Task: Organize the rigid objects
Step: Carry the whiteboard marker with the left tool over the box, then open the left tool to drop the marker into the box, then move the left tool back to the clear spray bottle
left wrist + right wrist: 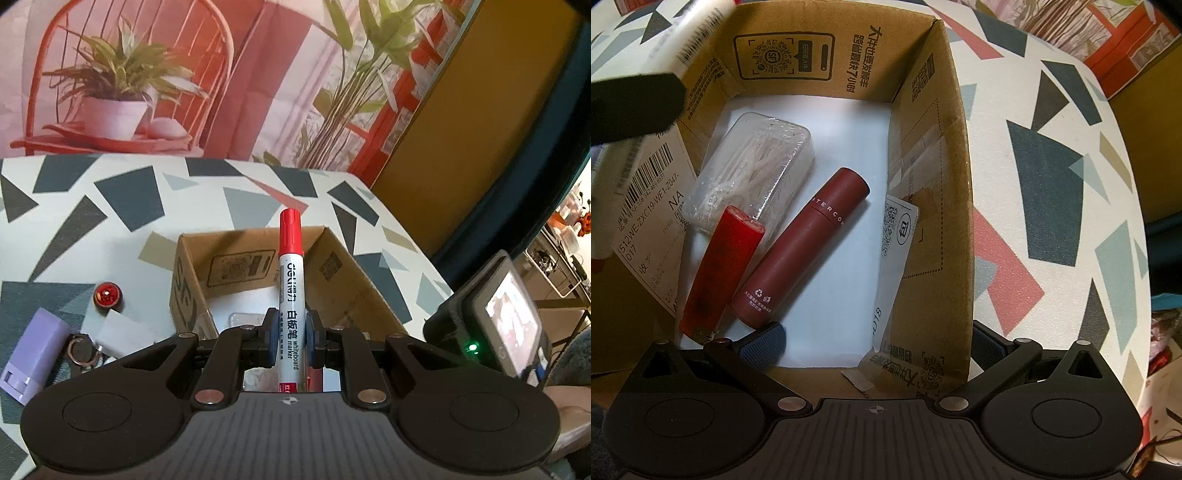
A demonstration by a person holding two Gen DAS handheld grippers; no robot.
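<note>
Whiteboard marker, red cap forward: clamped between the pads of the left gripper, jaws nearly closed on its barrel. It hangs over the near edge of the cardboard box, cap pointing toward the far wall.

Step in hand, as I judge it: carrying the marker to the box. Next move calls for bringing it fully over the open floor space, lowering, then releasing so it lies flat beside what is already in there.

Box contents, right wrist view: dark red tube, red lighter, clear plastic case.

Right gripper: jaws wide apart, holding nothing, straddling the box's right wall.

Still on the counter, left of the box: purple block, small red round piece, a metal ring.

Hard to make out: the marker's tail end is hidden behind the gripper body; the purple block is cut off; the clear case's contents are blurred.
</note>
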